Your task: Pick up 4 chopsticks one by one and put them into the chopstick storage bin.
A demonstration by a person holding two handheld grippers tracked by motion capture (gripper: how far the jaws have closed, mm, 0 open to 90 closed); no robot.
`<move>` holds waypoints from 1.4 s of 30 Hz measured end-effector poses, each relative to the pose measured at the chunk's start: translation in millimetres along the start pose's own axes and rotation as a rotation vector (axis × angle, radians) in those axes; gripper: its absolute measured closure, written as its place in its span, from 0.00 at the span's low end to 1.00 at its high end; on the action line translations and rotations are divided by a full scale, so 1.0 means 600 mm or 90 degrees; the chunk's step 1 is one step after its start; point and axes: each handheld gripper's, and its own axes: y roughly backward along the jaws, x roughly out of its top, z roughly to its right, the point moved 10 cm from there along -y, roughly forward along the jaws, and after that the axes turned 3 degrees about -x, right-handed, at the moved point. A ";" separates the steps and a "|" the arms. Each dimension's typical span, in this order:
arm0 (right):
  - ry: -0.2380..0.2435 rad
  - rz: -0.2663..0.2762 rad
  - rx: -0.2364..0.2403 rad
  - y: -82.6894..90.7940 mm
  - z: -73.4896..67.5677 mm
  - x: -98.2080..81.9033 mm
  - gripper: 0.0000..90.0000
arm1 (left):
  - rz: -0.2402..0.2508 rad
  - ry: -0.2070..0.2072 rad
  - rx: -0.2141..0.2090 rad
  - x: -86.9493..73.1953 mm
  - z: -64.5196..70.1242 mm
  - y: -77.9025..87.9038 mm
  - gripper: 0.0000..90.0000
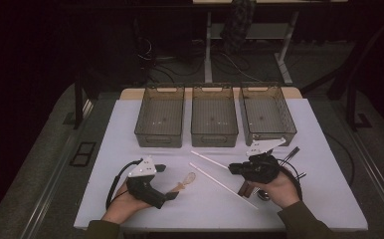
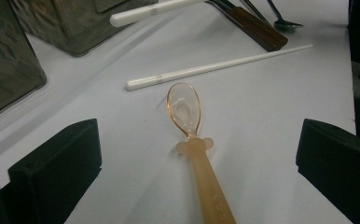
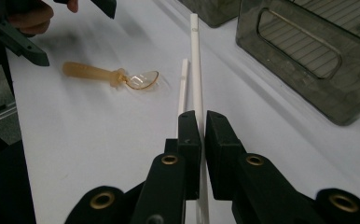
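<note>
One chopstick [image 3: 196, 70] between right gripper [image 3: 202, 126] jaws.

Three smoked translucent plastic bins [image 1: 214, 122] stand side by side along the far half of the white table [image 1: 130, 129], touching or nearly so, and block passage between them. Bare table lies left and right of the row, and a clear lane runs along its near side. At near centre, two long white chopsticks [image 1: 223, 185] lie diagonally, with a translucent amber plastic spoon [image 1: 186, 181] just left of them. A dark-handled utensil cluster [image 1: 247, 188] obstructs the near right. The near-left table edge is open.
</note>
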 end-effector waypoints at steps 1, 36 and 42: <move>0.001 0.001 0.000 0.000 0.001 0.002 0.94 | 0.002 0.001 0.001 0.000 0.000 0.000 0.00; -0.010 0.050 -0.020 -0.022 0.029 0.126 0.94 | -0.014 -0.003 0.004 -0.003 0.002 -0.004 0.00; -0.013 0.054 -0.024 -0.029 0.034 0.149 0.94 | -0.015 -0.003 0.003 -0.003 0.002 -0.004 0.00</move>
